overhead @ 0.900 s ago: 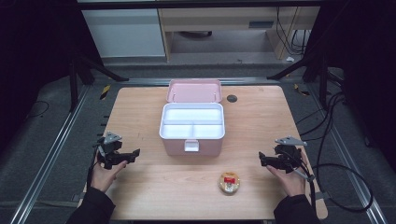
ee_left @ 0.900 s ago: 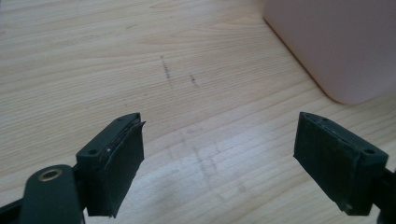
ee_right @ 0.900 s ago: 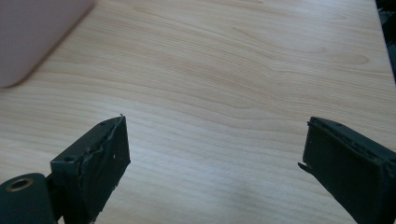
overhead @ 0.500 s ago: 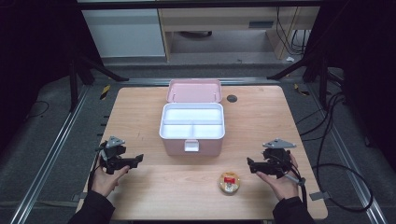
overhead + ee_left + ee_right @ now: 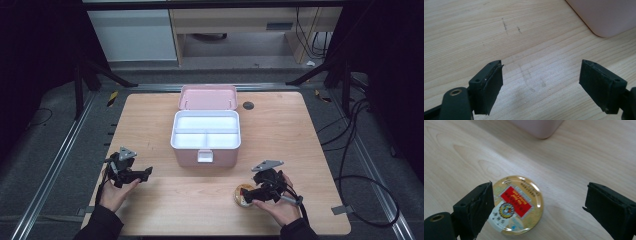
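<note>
Jaws spread wide, the right gripper [image 5: 537,212] is hovering over a small round gold tin [image 5: 516,205] lying flat on the table [image 5: 150,125], just in front of the open pink box [image 5: 205,135]. Nearby, the left gripper [image 5: 541,85] is idling spread above bare wood.

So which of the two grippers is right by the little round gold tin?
The right gripper: its open jaws straddle the gold tin with the red label. The left gripper hangs over bare table.
</note>
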{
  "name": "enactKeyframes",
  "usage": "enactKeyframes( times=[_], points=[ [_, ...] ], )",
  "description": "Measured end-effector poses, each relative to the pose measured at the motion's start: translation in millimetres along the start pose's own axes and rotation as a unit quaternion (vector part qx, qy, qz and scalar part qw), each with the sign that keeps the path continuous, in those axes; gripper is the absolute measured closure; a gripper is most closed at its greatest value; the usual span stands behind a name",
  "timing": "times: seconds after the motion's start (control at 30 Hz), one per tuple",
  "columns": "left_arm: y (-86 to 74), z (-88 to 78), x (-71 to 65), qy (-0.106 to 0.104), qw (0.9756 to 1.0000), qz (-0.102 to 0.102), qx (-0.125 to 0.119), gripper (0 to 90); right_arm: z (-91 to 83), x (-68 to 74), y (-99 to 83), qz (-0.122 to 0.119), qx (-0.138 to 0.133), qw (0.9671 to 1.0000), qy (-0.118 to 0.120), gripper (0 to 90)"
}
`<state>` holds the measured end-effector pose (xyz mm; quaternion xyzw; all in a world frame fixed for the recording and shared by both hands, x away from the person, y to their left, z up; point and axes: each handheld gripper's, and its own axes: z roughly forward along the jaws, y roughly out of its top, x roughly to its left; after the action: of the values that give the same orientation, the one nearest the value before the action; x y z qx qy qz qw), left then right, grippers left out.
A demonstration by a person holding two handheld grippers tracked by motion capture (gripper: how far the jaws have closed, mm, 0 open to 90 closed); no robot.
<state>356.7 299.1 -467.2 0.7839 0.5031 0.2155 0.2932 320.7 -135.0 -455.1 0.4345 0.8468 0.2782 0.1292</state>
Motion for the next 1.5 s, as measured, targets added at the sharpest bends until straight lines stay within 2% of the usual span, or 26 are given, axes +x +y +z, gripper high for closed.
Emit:
enactKeyframes(
  times=[0.07, 0.13, 0.17, 0.23, 0.37, 0.57, 0.7, 0.9, 1.03, 1.1, 1.13, 1.27, 1.4, 1.43, 1.47, 1.5],
  points=[
    [-0.1, 0.3, 0.0, 0.000, 1.0000, 0.000, 0.001, 18.5, 2.0, 2.5, -0.2, -0.001, 0.009, 1.0000, 0.003, 9.2],
    [0.0, 1.0, -0.3, 0.000, 1.0000, 0.002, 0.004, 18.5, 8.0, 9.8, -0.6, -0.008, 0.038, 0.9992, 0.014, 9.9],
    [0.2, 1.2, -0.6, 0.000, 1.0000, 0.002, 0.005, 18.5, 8.0, 9.8, -0.6, -0.008, 0.038, 0.9992, 0.014, 9.9],
    [0.4, 1.8, -1.8, 0.000, 1.0000, 0.005, 0.005, 18.5, 14.0, 15.6, -1.0, -0.020, 0.059, 0.9980, 0.011, 10.2],
    [0.8, 3.3, -3.4, -0.002, 0.9999, 0.011, 0.008, 18.5, 21.4, 18.2, -1.8, -0.024, 0.075, 0.9968, 0.014, 10.9],
    [0.6, 5.0, -3.9, -0.003, 0.9998, 0.013, 0.011, 18.5, 28.4, 21.4, -1.9, -0.031, 0.087, 0.9957, 0.016, 14.4],
    [0.5, 5.7, -4.1, -0.004, 0.9998, 0.015, 0.014, 18.5, 35.2, 22.8, -2.2, -0.044, 0.101, 0.9938, 0.015, 17.5],
    [0.6, 7.1, -4.6, -0.005, 0.9997, 0.016, 0.018, 18.5, 36.4, 21.6, -2.0, -0.037, 0.108, 0.9934, 0.017, 20.2],
    [0.7, 6.9, -4.4, -0.005, 0.9997, 0.016, 0.017, 18.6, 34.5, 19.4, -1.8, -0.044, 0.112, 0.9926, 0.013, 20.5],
    [0.6, 6.8, -3.9, -0.005, 0.9997, 0.016, 0.018, 18.6, 26.4, 8.3, -1.8, -0.029, 0.102, 0.9944, 0.008, 20.6],
    [0.5, 6.9, -3.8, -0.006, 0.9997, 0.015, 0.018, 18.6, 26.4, 8.3, -1.8, -0.029, 0.102, 0.9944, 0.008, 20.6],
    [0.5, 7.2, -3.9, -0.005, 0.9997, 0.015, 0.019, 18.6, 15.2, -20.5, -7.0, 0.008, 0.089, 0.9958, -0.022, 20.5],
    [0.6, 7.2, -4.0, -0.006, 0.9997, 0.015, 0.019, 18.6, 9.4, -56.0, -17.4, 0.046, 0.086, 0.9936, -0.058, 20.5],
    [0.6, 7.3, -3.9, -0.006, 0.9997, 0.014, 0.019, 18.6, 7.7, -64.2, -20.4, 0.055, 0.086, 0.9926, -0.065, 20.5],
    [0.6, 7.5, -3.6, -0.006, 0.9997, 0.014, 0.019, 18.6, 4.1, -78.1, -26.1, 0.073, 0.084, 0.9908, -0.077, 20.6],
    [0.5, 7.6, -3.3, -0.006, 0.9997, 0.013, 0.019, 18.6, 4.1, -78.1, -26.1, 0.073, 0.084, 0.9908, -0.077, 20.6]
  ],
)
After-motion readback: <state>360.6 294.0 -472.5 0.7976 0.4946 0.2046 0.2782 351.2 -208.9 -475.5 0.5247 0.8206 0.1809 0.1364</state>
